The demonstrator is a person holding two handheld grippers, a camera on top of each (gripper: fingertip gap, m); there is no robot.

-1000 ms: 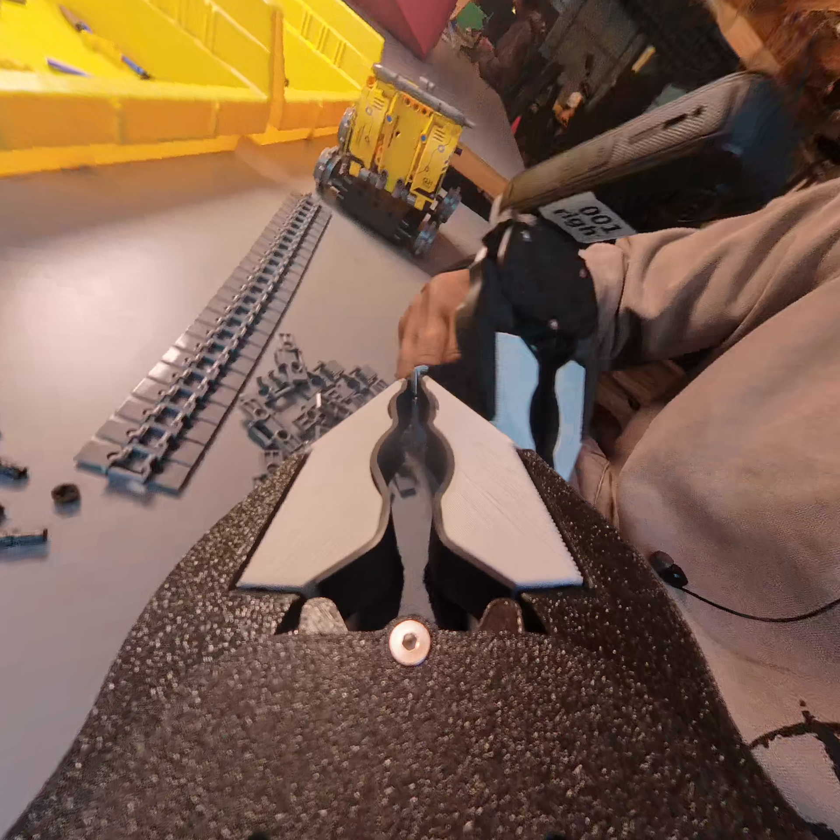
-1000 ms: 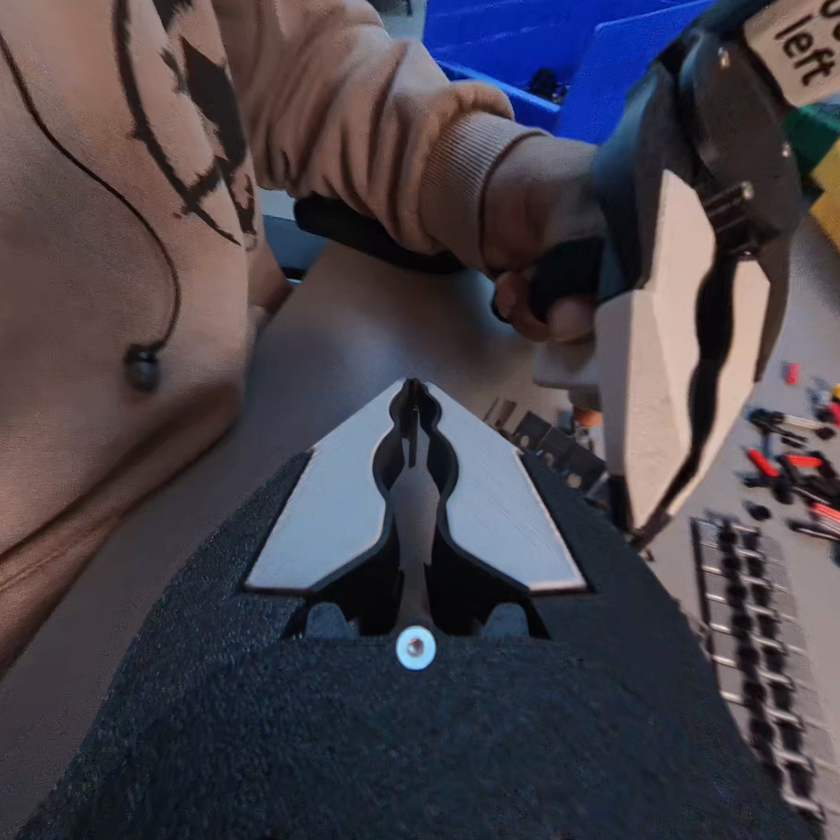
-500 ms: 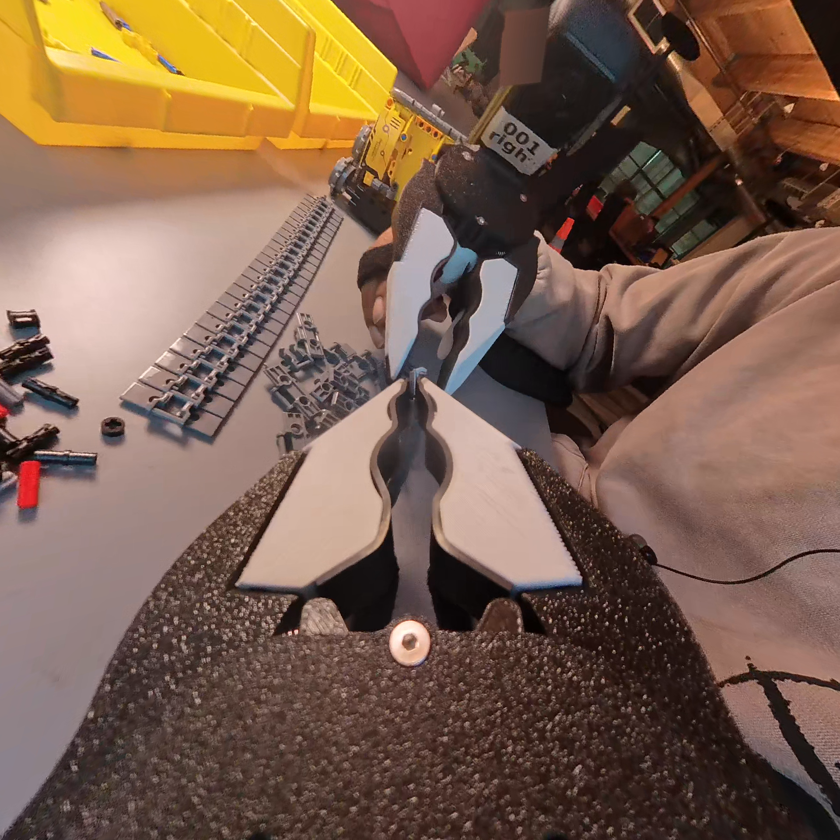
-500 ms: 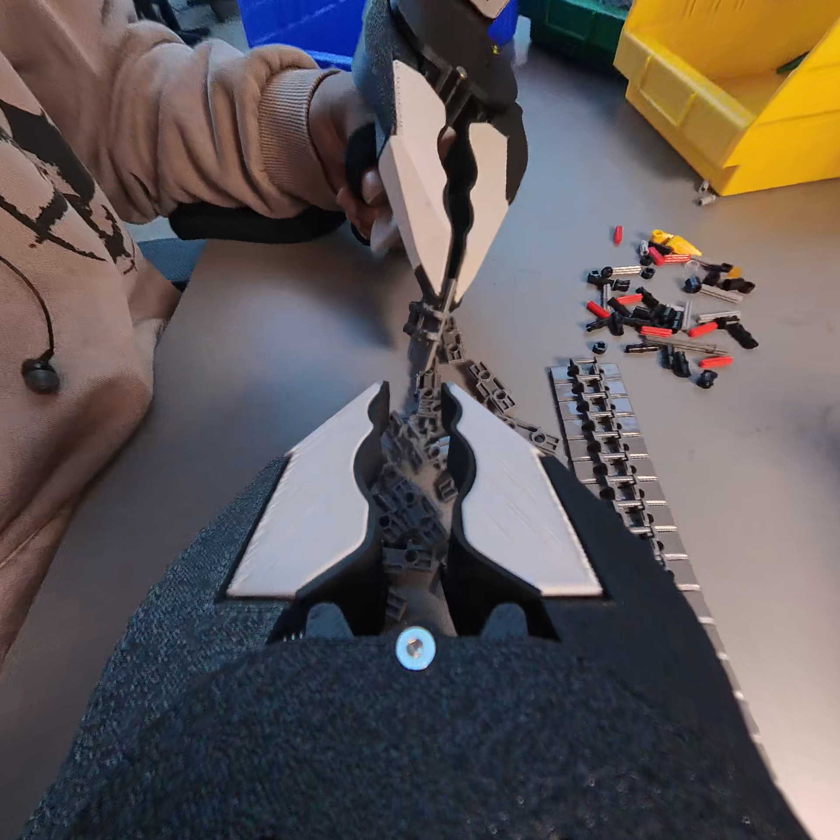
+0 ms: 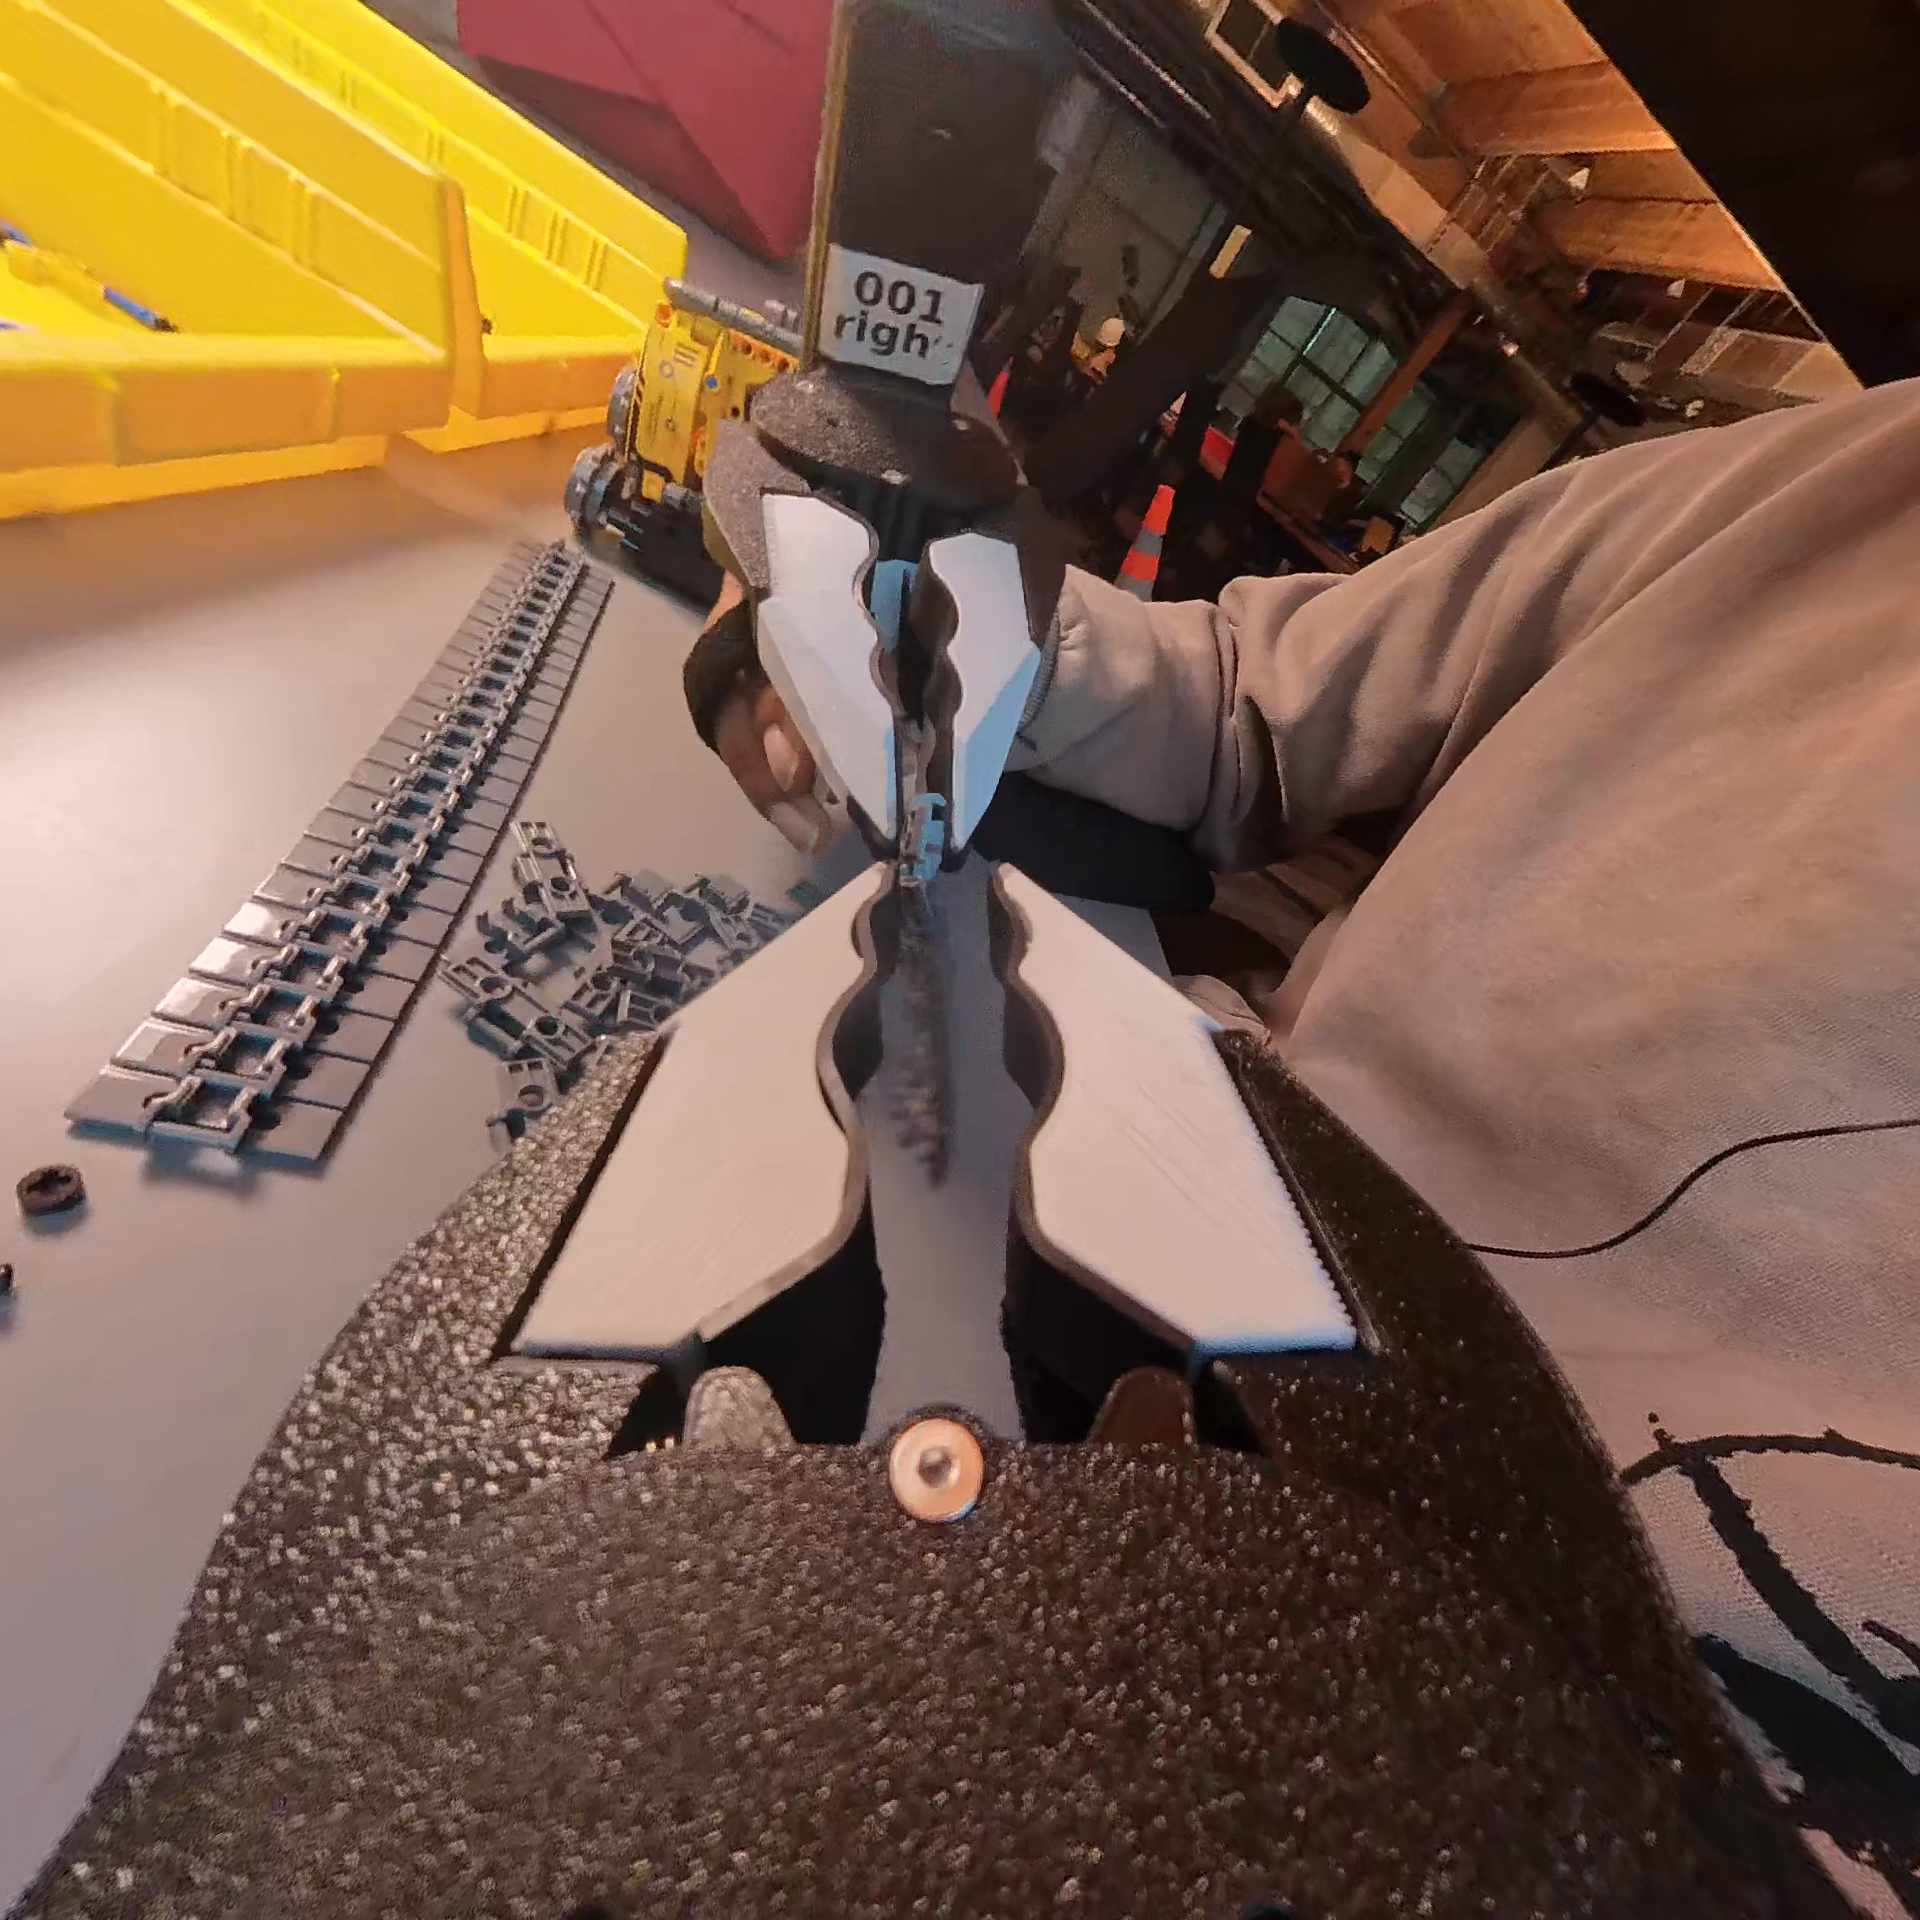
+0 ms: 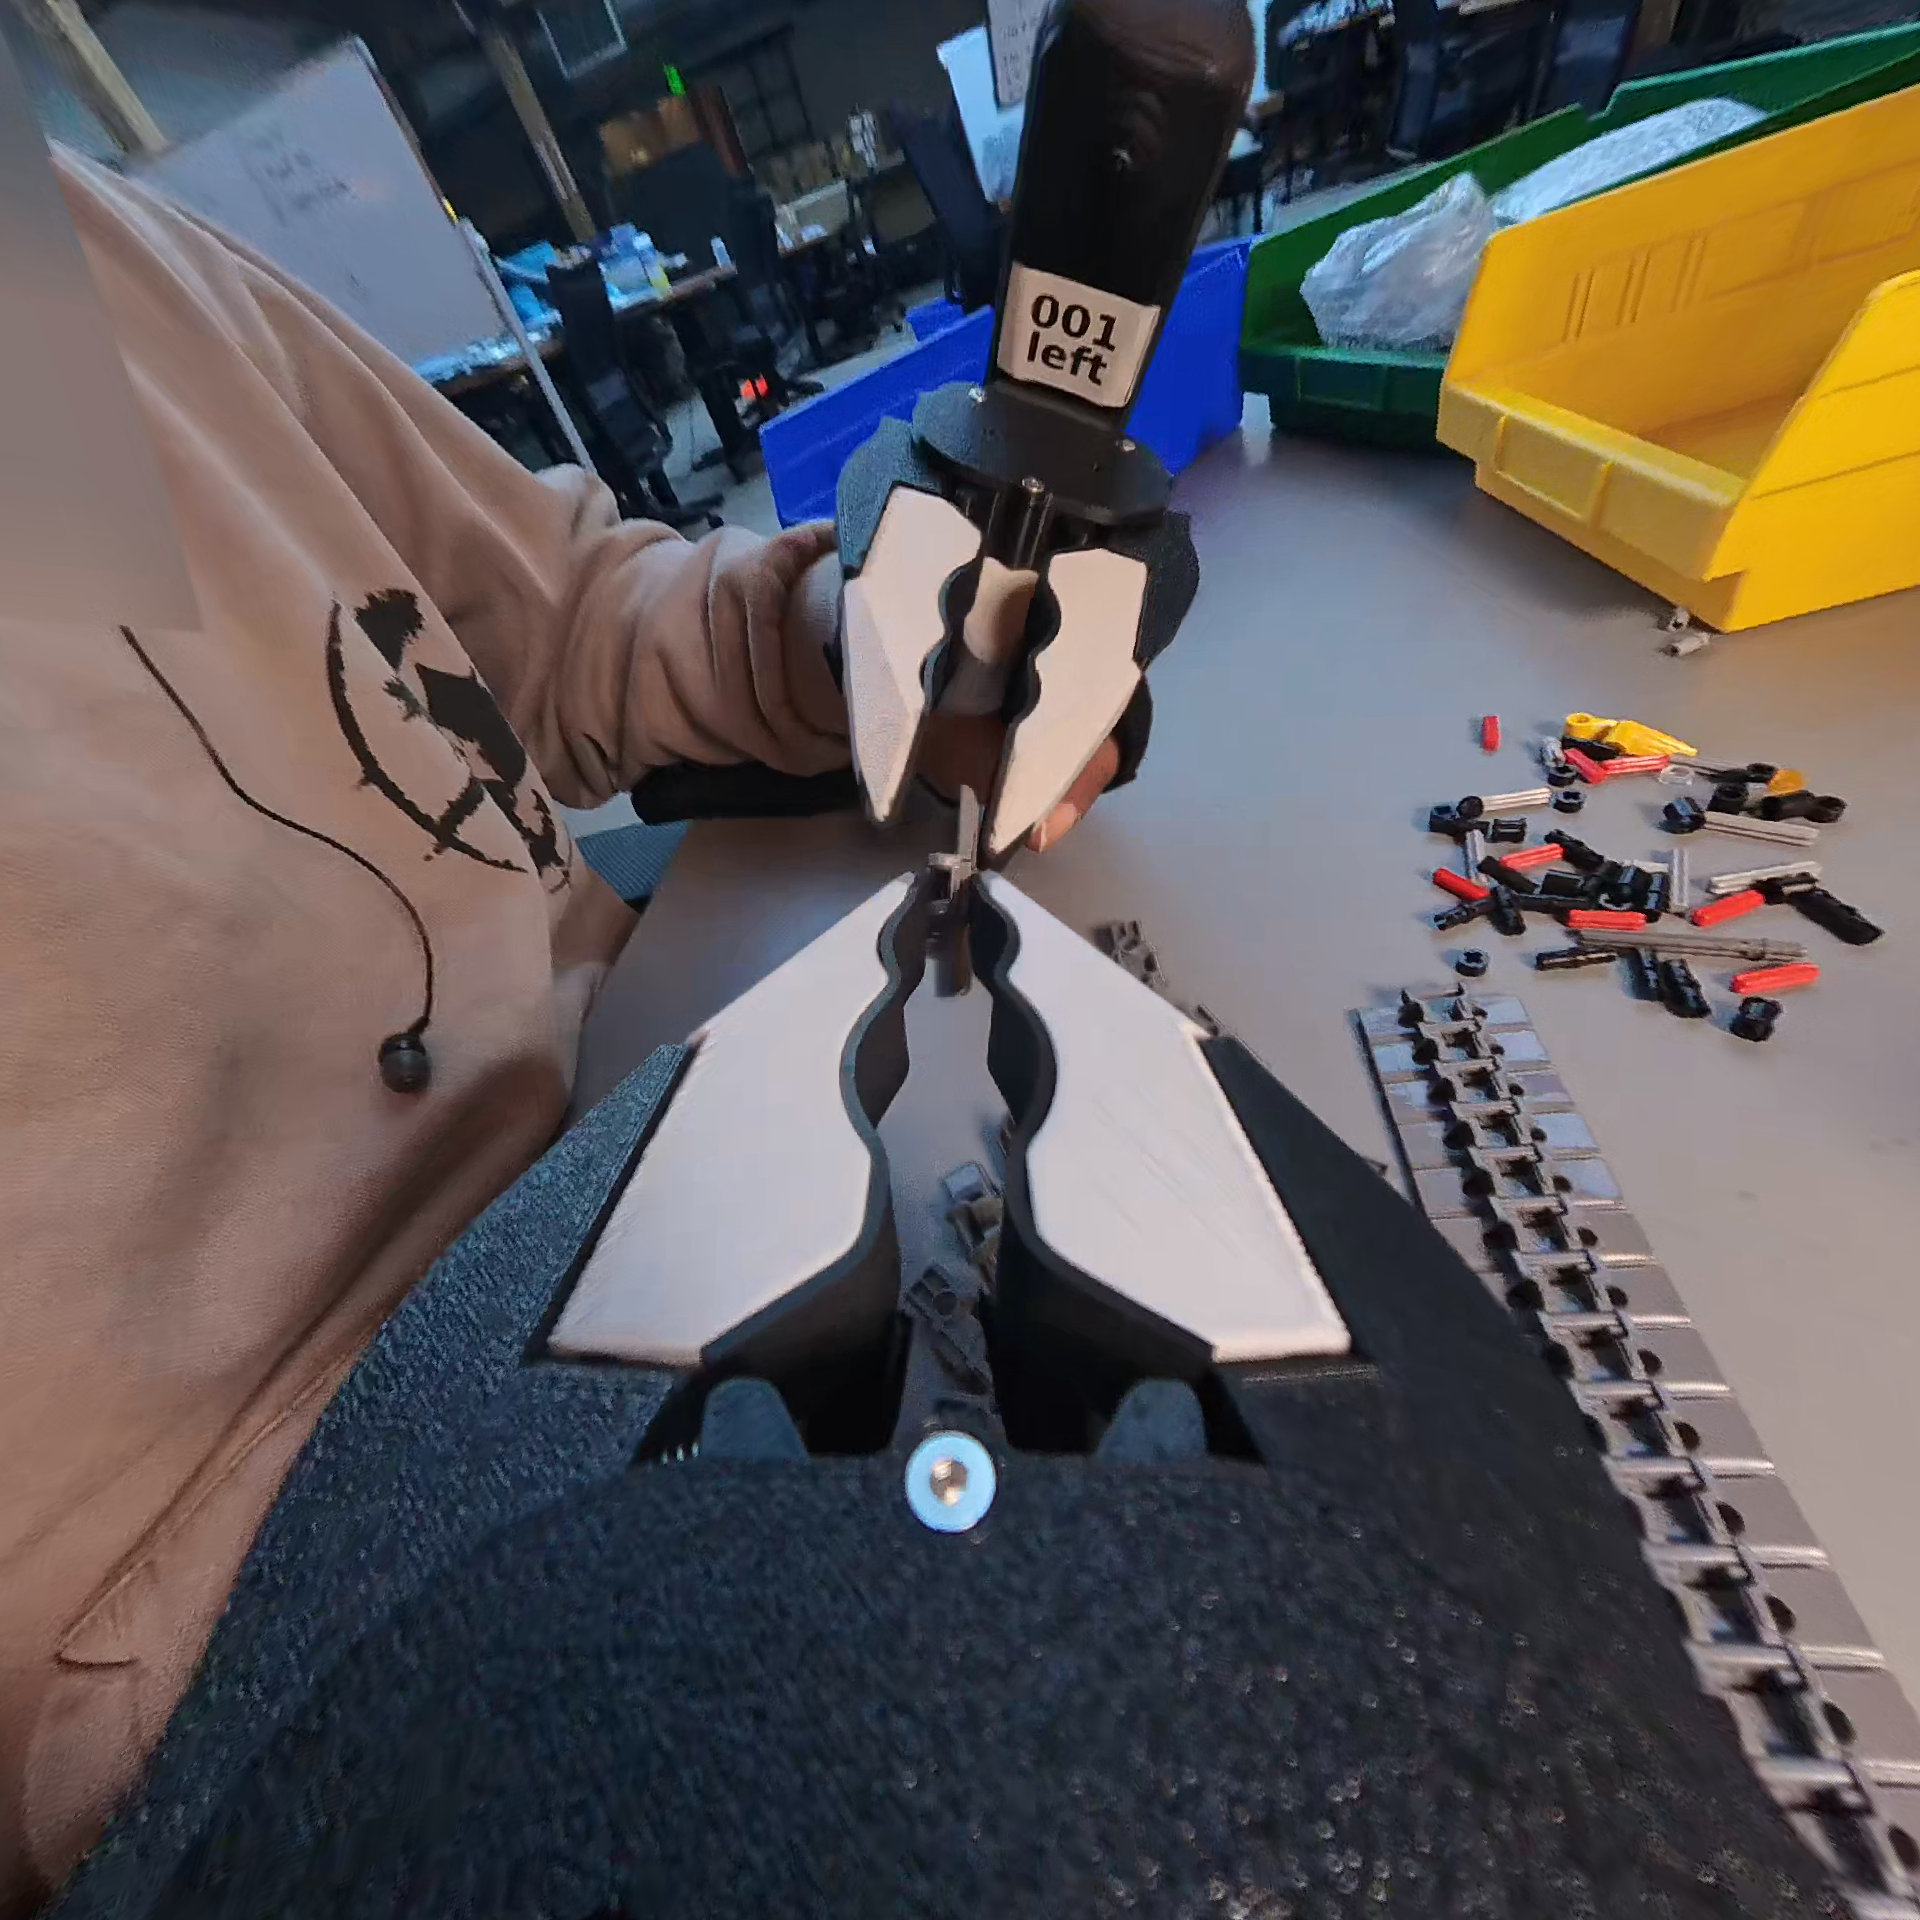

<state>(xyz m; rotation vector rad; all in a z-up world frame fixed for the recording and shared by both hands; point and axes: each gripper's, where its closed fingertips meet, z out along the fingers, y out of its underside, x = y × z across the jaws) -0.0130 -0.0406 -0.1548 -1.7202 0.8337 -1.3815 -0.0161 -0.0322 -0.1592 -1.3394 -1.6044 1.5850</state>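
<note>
My two grippers meet tip to tip above the grey table. My right gripper [image 6: 948, 885] is shut on a small grey track link [image 6: 951, 914]; in the left wrist view it [image 5: 923, 840] comes down from above with the link [image 5: 923, 826] between its tips. My left gripper [image 5: 943, 873] is slightly open, its tips just under the link. A blurred dark row of links [image 5: 920, 1018] shows in its gap. In the right wrist view the left gripper [image 6: 940, 836] points down at the link, and a thin grey part lies against one of its fingers [image 6: 1070, 675].
A pile of loose grey links [image 5: 603, 956] lies beside a long assembled track strip [image 5: 364, 862], which also shows in the right wrist view [image 6: 1558, 1247]. Red, black and grey pins [image 6: 1642, 873] are scattered beyond it. Yellow bins [image 6: 1714, 416], a yellow vehicle model [image 5: 686, 416], blue bin [image 6: 883, 416] stand behind. My two grippers' fingertips are within a few centimetres of each other.
The right gripper, open half a second ago, has shut on the link. The left gripper, shut before, now has a gap at its tips. Both have swung round to face each other.
</note>
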